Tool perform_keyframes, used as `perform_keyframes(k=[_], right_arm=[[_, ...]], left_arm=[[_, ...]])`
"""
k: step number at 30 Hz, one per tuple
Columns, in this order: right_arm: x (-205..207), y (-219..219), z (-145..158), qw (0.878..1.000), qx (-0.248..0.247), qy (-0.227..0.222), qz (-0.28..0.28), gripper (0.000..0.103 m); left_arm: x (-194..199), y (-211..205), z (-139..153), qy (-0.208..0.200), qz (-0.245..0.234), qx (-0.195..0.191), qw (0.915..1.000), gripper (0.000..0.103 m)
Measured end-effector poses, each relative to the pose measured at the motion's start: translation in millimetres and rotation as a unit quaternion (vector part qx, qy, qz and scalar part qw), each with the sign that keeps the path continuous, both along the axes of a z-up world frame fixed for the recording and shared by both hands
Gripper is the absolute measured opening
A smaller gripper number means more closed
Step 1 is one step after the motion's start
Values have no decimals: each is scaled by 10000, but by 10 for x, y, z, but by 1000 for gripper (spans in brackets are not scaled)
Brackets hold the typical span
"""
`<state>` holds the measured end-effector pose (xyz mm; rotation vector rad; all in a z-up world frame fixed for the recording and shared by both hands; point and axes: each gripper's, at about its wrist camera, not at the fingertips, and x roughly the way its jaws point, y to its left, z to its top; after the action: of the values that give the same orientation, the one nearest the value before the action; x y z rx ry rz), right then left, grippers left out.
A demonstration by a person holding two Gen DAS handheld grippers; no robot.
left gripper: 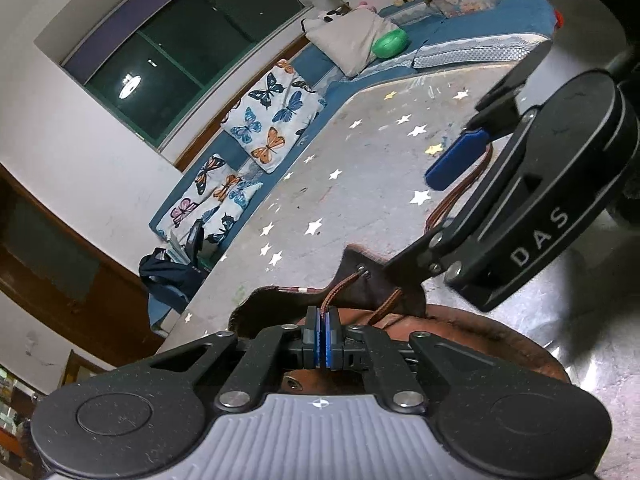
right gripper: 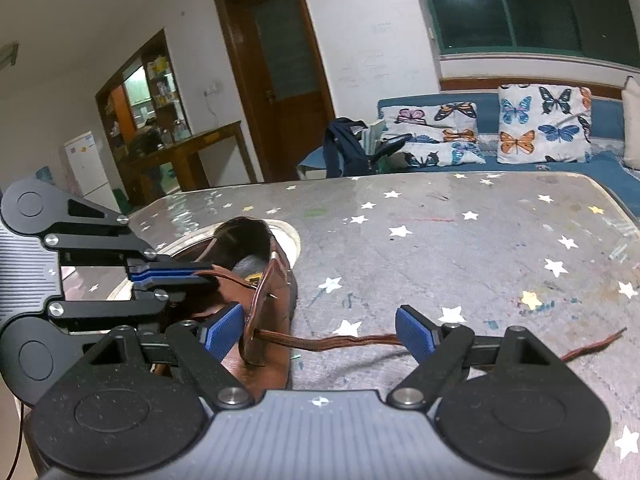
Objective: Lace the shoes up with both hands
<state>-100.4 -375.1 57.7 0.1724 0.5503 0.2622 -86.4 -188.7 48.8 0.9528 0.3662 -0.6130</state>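
Table (right gripper: 480,240) right of the shoe (right gripper: 276,280) lies open.

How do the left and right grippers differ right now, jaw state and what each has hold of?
The left gripper is shut, its blue pads pinching a brown lace end over the shoe; the right gripper stands wide open and grips nothing. The left one's lace runs short to an eyelet; between the right one's jaws the other lace lies loose on the table. Both have blue pads and black linkages.
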Motion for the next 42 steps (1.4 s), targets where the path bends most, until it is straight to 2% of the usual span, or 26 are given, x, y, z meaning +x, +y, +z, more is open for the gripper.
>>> perform_keyframes(k=[3,7,9,11,12,17,23,26,29,33,36,39,41,42], right_arm=[[-4,50,47,9998,-43,-13,208,80],[5,79,140,9990,-140,-76,423,69],[47,76,176,9984,-192,-57,524,59],[101,112,186,9966,-426,-47,701,44],[128,143,189,9951,-567,-41,813,41],[227,316,193,9824,-1219,-49,1412,26],[198,547,161,9577,-2036,-325,2006,6],[175,632,138,9496,-2275,-397,2118,3],[93,651,122,9448,-2552,-582,1972,3],[79,521,151,9477,-2723,-589,1557,3],[95,457,183,9509,-2657,-489,1508,5],[54,486,253,9453,-2756,-651,1621,8],[28,543,278,9381,-2866,-747,1794,23],[17,575,285,9338,-2938,-784,1885,24]], left_arm=[[-13,12,-13,-11,-64,13,10000,3],[-9,31,-17,8,-89,-39,10000,3],[-2,38,-17,4,-96,-53,9999,3],[12,43,-13,16,-83,-69,9999,3],[19,46,-7,31,-79,-89,9999,4],[46,63,12,127,-80,-176,9997,5],[57,79,13,203,-94,-262,9994,6],[52,87,18,205,-67,-308,9993,7],[34,118,40,206,-46,-392,9990,13],[4,163,59,218,-44,-452,9987,13],[-6,164,52,205,-62,-451,9988,13],[-24,166,53,220,-80,-459,9987,13],[-26,171,59,220,-80,-464,9986,13],[-28,174,62,219,-80,-467,9986,13]])
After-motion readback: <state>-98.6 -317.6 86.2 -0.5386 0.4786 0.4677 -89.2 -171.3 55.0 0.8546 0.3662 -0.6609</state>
